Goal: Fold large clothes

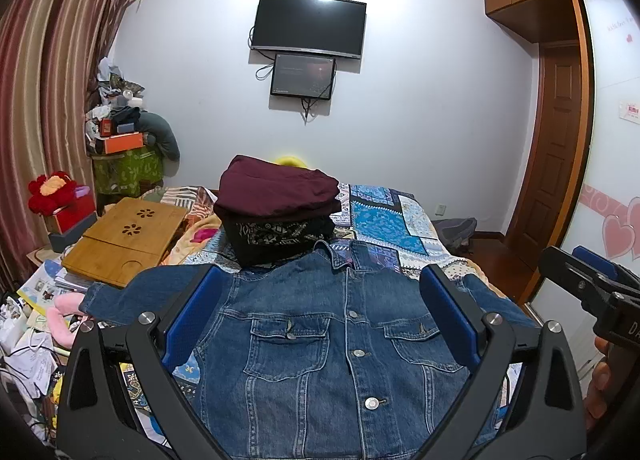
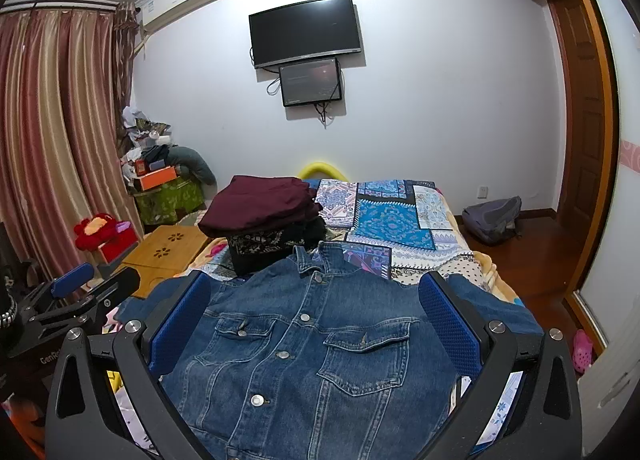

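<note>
— Where is the denim jacket (image 1: 320, 344) found, and how is it laid?

— It is seen spread flat, front up and buttoned, on the bed (image 1: 400, 220), filling the lower centre of both wrist views. Its collar is pointed toward the top of the frame, at the far wall; the long axis is run from the hem at the bottom edge up to the collar. The sleeves are spread toward the left and right edges.

— Which step is judged to be in hand?

— No fold is yet made, it seems. The left gripper (image 1: 320, 320) and the right gripper (image 2: 316, 324) are held above the jacket, each with its jaws wide apart and nothing between them. Next, a sleeve or side edge would probably have to be pinched and carried across the chest.

— And beyond it?

— A stack of folded clothes (image 1: 276, 208) is set just past the collar; a bamboo tray (image 1: 124, 240) is seen at centre left.
</note>
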The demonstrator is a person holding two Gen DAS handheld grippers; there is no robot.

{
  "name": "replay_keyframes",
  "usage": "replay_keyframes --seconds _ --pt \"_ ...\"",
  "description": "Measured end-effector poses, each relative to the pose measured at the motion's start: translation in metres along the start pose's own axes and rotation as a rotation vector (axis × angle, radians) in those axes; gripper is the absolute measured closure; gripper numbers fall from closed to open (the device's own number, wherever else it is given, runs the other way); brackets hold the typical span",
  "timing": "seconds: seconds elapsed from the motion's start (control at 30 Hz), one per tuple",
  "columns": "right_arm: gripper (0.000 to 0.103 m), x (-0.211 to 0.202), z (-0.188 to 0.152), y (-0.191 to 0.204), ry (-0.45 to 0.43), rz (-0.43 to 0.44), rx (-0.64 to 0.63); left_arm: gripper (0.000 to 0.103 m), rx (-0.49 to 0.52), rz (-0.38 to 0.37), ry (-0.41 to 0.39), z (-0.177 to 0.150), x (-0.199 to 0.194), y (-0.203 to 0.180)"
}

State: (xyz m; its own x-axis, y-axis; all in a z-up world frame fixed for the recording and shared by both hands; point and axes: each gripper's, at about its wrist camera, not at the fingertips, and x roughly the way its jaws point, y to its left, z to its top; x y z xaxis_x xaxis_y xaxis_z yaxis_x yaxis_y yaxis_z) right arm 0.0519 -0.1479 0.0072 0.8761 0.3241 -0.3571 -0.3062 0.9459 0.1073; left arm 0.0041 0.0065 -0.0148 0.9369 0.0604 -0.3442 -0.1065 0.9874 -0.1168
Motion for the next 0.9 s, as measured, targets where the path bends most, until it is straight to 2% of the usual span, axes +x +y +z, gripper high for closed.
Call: replay_keyframes --seconds 0.9 --pt "0.0 0.0047 0.0002 -0.0023 0.005 -0.007 0.004 0.004 -0.013 -0.001 0.008 0.0009 0.0036 0.0031"
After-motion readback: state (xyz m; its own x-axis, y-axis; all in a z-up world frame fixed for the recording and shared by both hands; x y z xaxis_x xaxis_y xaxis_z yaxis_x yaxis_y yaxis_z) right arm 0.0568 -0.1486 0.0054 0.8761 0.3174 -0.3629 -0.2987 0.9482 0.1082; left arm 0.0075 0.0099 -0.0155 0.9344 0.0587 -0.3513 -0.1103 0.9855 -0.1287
